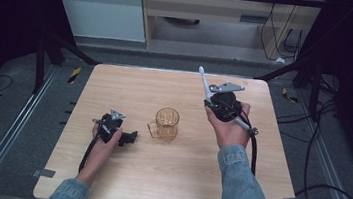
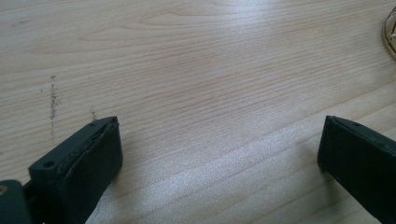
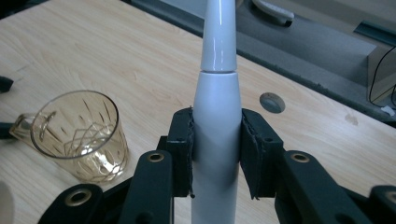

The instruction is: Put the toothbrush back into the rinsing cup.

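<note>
A toothbrush (image 3: 217, 116) is clamped in the right gripper (image 3: 216, 154), held above the table (image 1: 104, 182). The left gripper (image 2: 219, 154) is spread wide and empty. The brush is probably meant for the cup (image 1: 166, 123), so it must be tipped over the rim.

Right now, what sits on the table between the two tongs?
In the high view, an amber glass mug stands between the left tongs and right tongs.
</note>
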The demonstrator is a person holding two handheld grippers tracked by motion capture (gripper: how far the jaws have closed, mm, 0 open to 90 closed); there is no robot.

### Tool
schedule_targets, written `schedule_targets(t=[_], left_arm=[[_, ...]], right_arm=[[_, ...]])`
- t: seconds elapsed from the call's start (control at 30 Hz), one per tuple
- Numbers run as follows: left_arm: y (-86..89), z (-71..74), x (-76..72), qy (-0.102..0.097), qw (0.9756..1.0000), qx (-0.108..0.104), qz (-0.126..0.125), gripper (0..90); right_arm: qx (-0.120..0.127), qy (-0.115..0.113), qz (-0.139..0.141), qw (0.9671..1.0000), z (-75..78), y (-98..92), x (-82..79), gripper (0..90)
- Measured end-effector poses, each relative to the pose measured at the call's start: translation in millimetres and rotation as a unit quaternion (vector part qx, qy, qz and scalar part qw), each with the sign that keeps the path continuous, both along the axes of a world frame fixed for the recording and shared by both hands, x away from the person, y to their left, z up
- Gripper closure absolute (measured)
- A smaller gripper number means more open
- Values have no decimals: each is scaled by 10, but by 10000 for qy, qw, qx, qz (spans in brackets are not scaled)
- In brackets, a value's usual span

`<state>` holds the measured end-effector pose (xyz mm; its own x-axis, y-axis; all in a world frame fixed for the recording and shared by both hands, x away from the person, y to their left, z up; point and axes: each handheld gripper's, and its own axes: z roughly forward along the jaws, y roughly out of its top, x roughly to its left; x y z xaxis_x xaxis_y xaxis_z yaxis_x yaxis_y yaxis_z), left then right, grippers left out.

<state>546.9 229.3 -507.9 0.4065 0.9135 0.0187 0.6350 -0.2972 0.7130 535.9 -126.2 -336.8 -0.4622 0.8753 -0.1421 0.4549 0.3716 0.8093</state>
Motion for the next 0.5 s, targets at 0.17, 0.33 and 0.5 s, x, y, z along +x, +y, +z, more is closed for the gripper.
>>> schedule_targets(t=[0.17, 0.33, 0.5], left_arm=[[0, 0, 1, 2, 10000, -3, -3, 0], [-1, 0, 1, 1, 10000, -5, -2, 0], [-1, 0, 1, 3, 10000, -7, -1, 0]], right_arm=[[16, -166, 31, 9999, 74, 61, -20, 669], [75, -277, 19, 9996, 124, 106, -15, 669], [226, -364, -37, 9991, 158, 139, -5, 670]])
